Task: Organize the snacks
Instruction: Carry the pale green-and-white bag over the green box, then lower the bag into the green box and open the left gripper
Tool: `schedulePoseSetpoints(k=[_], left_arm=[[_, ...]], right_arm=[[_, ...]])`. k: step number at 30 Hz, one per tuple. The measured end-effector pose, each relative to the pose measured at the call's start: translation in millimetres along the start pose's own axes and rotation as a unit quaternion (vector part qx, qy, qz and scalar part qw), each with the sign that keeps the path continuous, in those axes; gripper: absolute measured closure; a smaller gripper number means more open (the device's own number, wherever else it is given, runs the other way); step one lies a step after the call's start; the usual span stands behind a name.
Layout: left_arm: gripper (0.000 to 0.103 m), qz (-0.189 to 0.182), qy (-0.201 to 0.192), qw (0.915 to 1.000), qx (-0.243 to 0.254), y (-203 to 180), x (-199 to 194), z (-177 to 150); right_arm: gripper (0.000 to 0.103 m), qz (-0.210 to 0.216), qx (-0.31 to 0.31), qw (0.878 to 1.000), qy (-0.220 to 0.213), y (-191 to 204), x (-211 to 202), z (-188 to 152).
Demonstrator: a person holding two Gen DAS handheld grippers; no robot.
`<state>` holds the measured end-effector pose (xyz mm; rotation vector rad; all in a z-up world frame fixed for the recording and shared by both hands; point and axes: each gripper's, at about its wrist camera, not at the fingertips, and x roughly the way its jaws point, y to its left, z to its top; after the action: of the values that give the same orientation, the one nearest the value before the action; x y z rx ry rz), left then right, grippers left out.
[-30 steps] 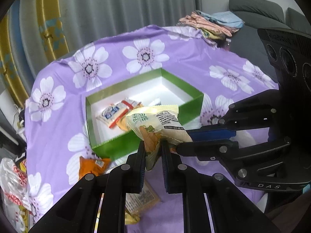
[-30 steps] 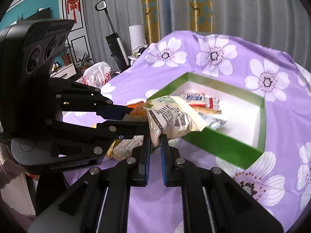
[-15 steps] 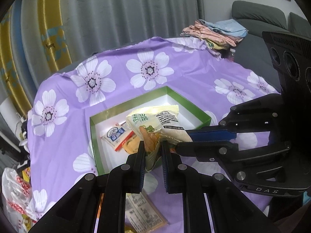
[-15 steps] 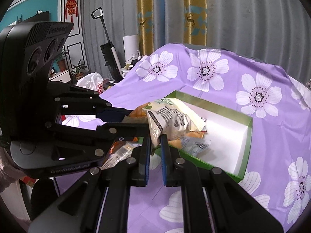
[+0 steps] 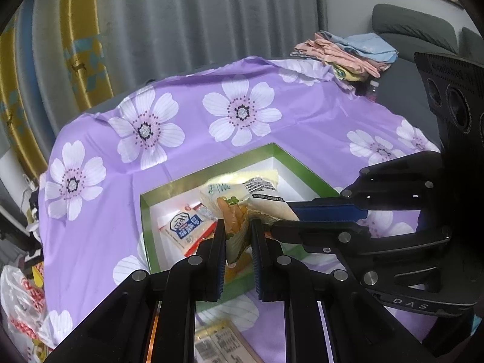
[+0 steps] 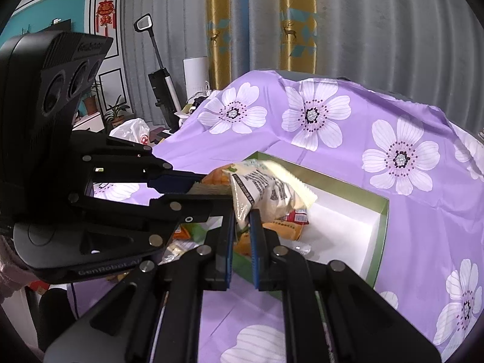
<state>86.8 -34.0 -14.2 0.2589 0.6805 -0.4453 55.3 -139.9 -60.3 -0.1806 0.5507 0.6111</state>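
Observation:
Both grippers pinch one pale yellow-green snack bag (image 5: 242, 193), seen from its printed back in the right wrist view (image 6: 266, 190). My left gripper (image 5: 237, 227) is shut on its lower edge. My right gripper (image 6: 242, 214) is shut on its other corner and enters the left view from the right. The bag hangs above the near corner of a green box with white inside (image 5: 302, 169), also in the right wrist view (image 6: 381, 230). A blue-and-white packet (image 5: 184, 227) and an orange packet (image 6: 281, 230) lie in the box.
The box sits on a purple flowered tablecloth (image 5: 181, 157). A flat printed packet (image 5: 217, 345) lies on the cloth near me. A white plastic bag (image 5: 21, 302) hangs at the left edge. Folded clothes (image 5: 348, 51) lie at the far right. Curtains stand behind.
Both grippers have risen and moved forward together with the snack bag, which now hangs over the box's near corner. The box looks lower and farther below.

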Motion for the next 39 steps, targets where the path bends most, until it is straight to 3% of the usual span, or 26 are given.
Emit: schedulePoseSetpoints(k=[22, 39], left_arm=[[0.089, -0.017, 0.048, 0.9982, -0.031, 20, 69, 0], [0.089, -0.025, 0.081, 0.9952, -0.050, 32, 95, -7]], right_arm=[[0.092, -0.001, 0.018, 0.999, 0.045, -33, 59, -4], [0.092, 0.006, 0.031, 0.997, 0.072, -41, 84, -6]])
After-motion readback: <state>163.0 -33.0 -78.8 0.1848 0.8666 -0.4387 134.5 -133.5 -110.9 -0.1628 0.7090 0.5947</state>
